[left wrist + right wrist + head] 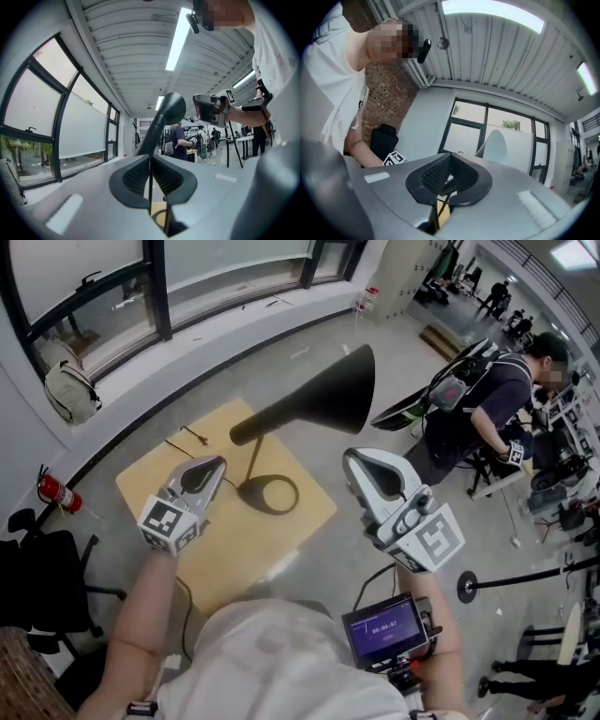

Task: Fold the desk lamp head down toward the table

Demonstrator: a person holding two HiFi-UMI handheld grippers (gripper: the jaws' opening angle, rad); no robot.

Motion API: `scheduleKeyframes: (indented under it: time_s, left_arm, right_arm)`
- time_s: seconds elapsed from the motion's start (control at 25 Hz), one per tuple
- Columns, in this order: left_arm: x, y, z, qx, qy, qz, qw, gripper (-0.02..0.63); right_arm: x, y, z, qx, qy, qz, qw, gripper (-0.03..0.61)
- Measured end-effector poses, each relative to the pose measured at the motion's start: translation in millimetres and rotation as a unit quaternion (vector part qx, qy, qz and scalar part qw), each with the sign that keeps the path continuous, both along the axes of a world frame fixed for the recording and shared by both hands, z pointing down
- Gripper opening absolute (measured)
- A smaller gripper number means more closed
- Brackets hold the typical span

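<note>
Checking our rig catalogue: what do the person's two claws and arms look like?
The left claw and right claw are pale grey moulded shells with black ribbed pads; each carries a white cube with black square markers. The person wears a white short-sleeved T-shirt.

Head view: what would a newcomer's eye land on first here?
The black desk lamp with a cone-shaped head stands on the small light wooden table, centre frame. The grey left claw and the grey right claw flank it, both shut and empty.

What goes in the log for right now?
lamp head: up, not folded | left gripper: shut, empty | right gripper: shut, empty
</note>
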State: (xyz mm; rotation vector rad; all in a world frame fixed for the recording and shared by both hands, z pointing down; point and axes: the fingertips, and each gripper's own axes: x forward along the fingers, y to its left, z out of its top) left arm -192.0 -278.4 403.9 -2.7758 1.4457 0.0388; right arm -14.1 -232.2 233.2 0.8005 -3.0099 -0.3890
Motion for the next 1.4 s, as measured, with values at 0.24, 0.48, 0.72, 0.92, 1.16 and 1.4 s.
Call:
scheduleKeyframes:
  time_s: [0.24, 0.48, 0.72, 0.92, 1.16, 1.4]
  left_arm:
    - [-10, -23, -16, 0.021, -0.007, -0.005, 0.9997, 0.04]
    - [-9, -39, -30, 0.037, -0.018, 0.012, 0.9991, 0.077]
    - [-1, -54, -35, 0.048, -0.045, 0.047, 0.9967, 0.128]
    - [14, -62, -33, 0.048, -0.061, 0.084, 0.9935, 0.175]
    - [27, -74, -20, 0.032, -0.086, 0.125, 0.9879, 0.247]
    - [32, -78, -11, 0.024, -0.095, 0.158, 0.9826, 0.289]
  right_arm:
    - [5, -14, -47, 0.054, -0.008, 0.003, 0.998, 0.014]
    - [10, -28, -82, 0.079, -0.031, 0.022, 0.996, 0.015]
    - [10, -60, -97, 0.072, -0.029, 0.062, 0.995, 0.059]
    - [9, -79, -95, 0.049, -0.02, 0.078, 0.996, 0.126]
    - [-8, -95, -93, 0.043, 0.008, 0.094, 0.995, 0.181]
    - [-15, -101, -84, 0.035, 0.03, 0.101, 0.994, 0.232]
